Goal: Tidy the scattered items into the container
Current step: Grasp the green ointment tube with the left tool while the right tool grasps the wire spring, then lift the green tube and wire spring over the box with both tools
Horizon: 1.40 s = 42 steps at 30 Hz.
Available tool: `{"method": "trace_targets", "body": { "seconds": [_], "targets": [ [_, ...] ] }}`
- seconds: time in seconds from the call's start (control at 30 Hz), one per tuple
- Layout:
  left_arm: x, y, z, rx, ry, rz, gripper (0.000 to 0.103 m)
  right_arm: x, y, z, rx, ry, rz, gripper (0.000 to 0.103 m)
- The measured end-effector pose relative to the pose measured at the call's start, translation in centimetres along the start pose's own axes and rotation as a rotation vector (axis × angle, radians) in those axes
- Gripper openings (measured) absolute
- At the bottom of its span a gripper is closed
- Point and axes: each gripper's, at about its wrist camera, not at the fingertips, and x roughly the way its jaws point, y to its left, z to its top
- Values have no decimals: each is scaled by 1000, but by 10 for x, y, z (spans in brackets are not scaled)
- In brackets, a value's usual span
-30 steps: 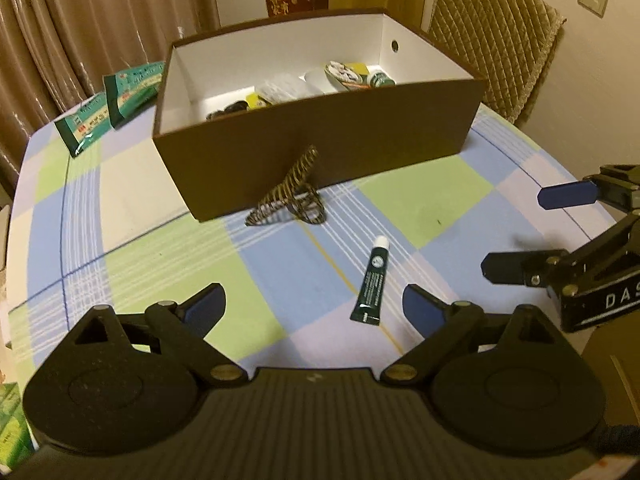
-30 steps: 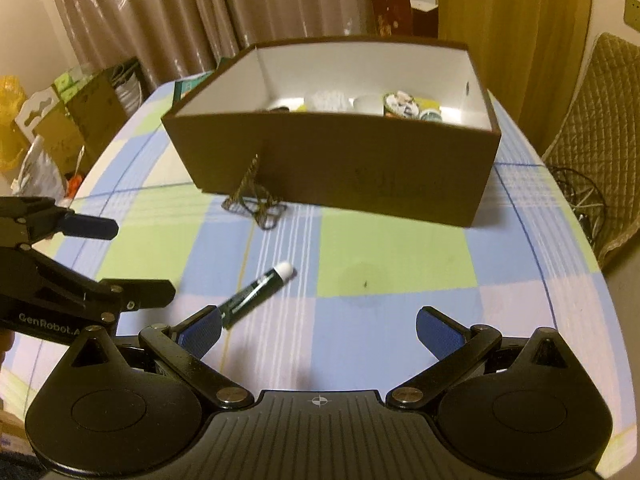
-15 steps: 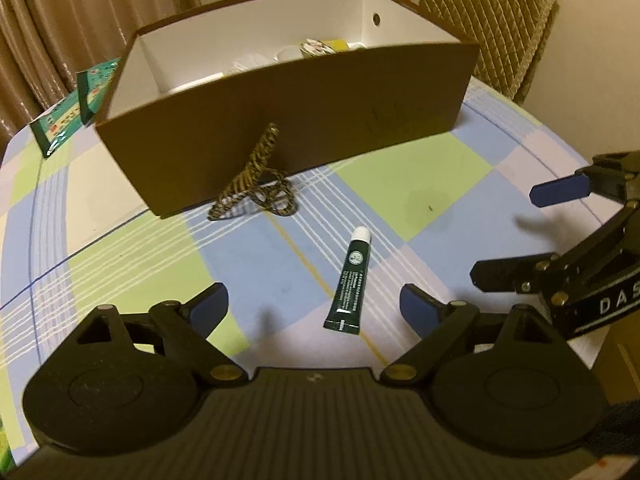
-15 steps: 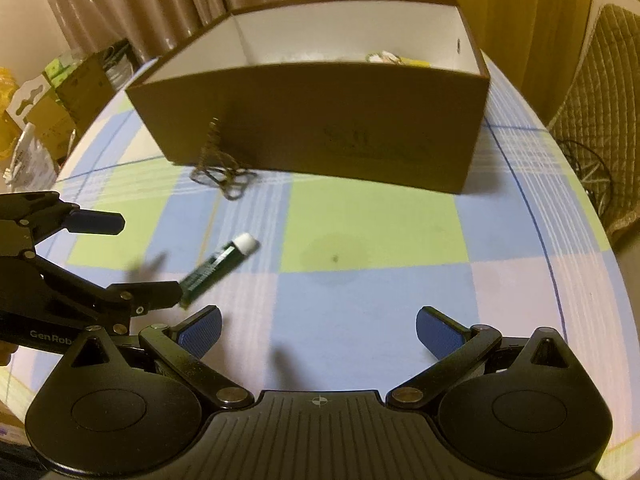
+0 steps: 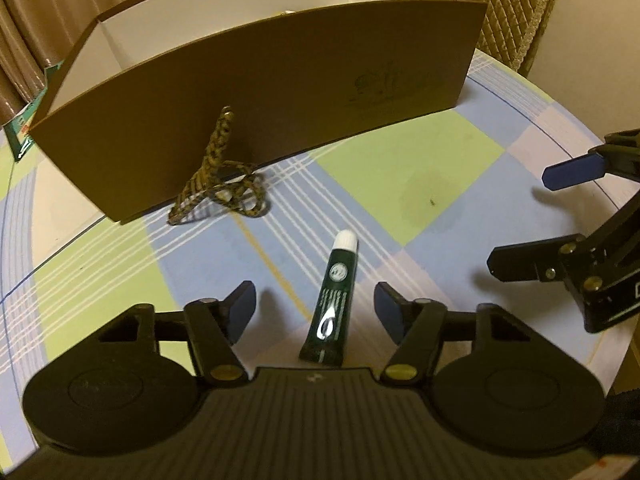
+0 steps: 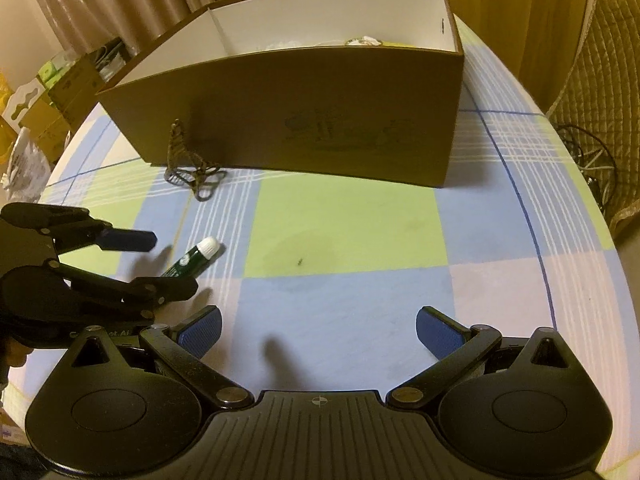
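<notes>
A dark green tube with a white cap (image 5: 332,296) lies on the checked tablecloth, between the open fingers of my left gripper (image 5: 315,307), which is low over it without touching. It also shows in the right wrist view (image 6: 191,257), partly behind the left gripper (image 6: 168,260). My right gripper (image 6: 318,330) is open and empty over the cloth; it shows at the right of the left wrist view (image 5: 532,216). The brown box (image 5: 280,92), white inside, stands behind and holds several small items (image 6: 360,42).
A patterned cord handle (image 5: 218,172) hangs from the box front onto the cloth. Green packets (image 5: 24,132) lie left of the box. A quilted chair (image 6: 600,80) stands to the right. Cartons (image 6: 60,92) sit beyond the table's left edge.
My left gripper has moved forward and down, so the tube now lies between its fingers. The right gripper has also come closer to the box. Both stay open.
</notes>
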Motion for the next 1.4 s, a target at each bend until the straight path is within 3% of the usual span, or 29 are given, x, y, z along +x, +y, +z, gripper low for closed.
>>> {"method": "trace_targets", "body": {
  "seconds": [0.33,0.53,0.93,1.13,1.23,1.4],
  "targets": [
    [7,1,1,-27,10,-57,15,3,0,1,-6,1,11,101],
    [0,12,-8,-50,17,-37,14,5,13,3,-30,-20,46,101],
    [-21,98,-43,-270,19,124,14,29,69,26,-152,-92,125,99],
    [-29,124,-50,-323,7,145,14,46,88,54,-124,-166,174,60],
    [-29,132,-47,-327,0,151,14,52,90,67,-66,-188,188,49],
    [-27,143,-40,-335,-12,147,14,61,88,83,32,-206,224,40]
  ]
}}
